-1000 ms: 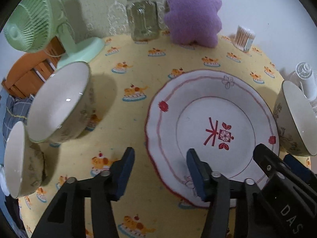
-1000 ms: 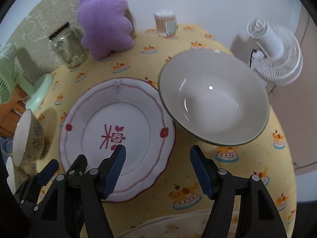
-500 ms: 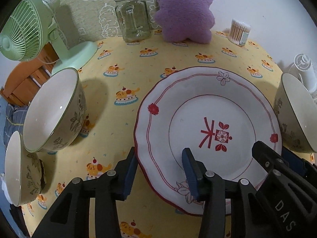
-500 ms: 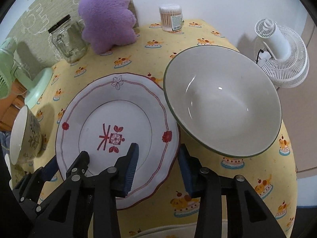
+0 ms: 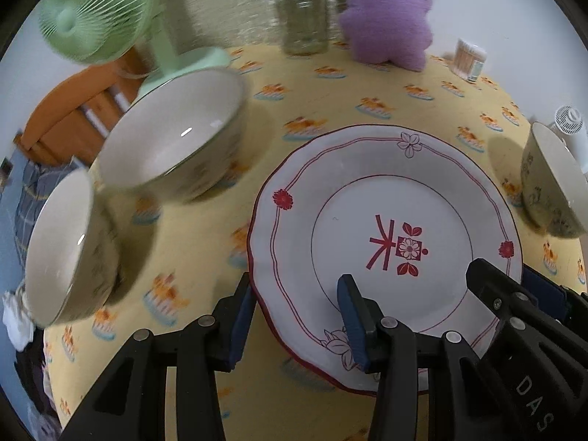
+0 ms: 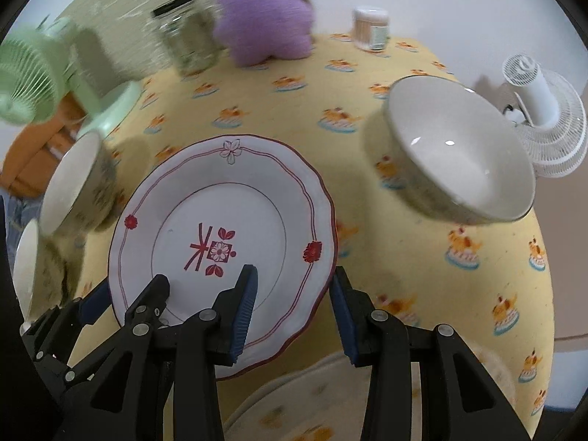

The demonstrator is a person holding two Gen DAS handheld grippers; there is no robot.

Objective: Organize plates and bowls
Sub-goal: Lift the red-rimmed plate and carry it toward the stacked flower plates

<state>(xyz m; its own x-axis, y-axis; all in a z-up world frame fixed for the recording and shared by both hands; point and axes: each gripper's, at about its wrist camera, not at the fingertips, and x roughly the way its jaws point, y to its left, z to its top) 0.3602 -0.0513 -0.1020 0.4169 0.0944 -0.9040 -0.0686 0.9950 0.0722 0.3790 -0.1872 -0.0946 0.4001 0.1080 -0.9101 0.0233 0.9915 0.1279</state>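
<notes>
A white plate (image 5: 386, 242) with red trim and a red centre mark is held tilted above the yellow tablecloth; it also shows in the right wrist view (image 6: 224, 242). My left gripper (image 5: 297, 316) is shut on its left rim. My right gripper (image 6: 292, 305) is shut on its right rim. Two floral bowls (image 5: 172, 147) (image 5: 66, 250) stand left of the plate. A third bowl (image 6: 459, 154) stands to its right.
A green fan (image 5: 99, 11), a glass jar (image 5: 301, 14), a purple plush toy (image 5: 386, 18) and a cotton-swab tub (image 5: 470, 55) line the back of the table. A white fan (image 6: 544, 125) stands at the right edge. Another pale plate (image 6: 330, 404) lies under my right gripper.
Both grippers have closed onto opposite rims of the plate and lifted it off the cloth toward me. The bowls have not moved on the table.
</notes>
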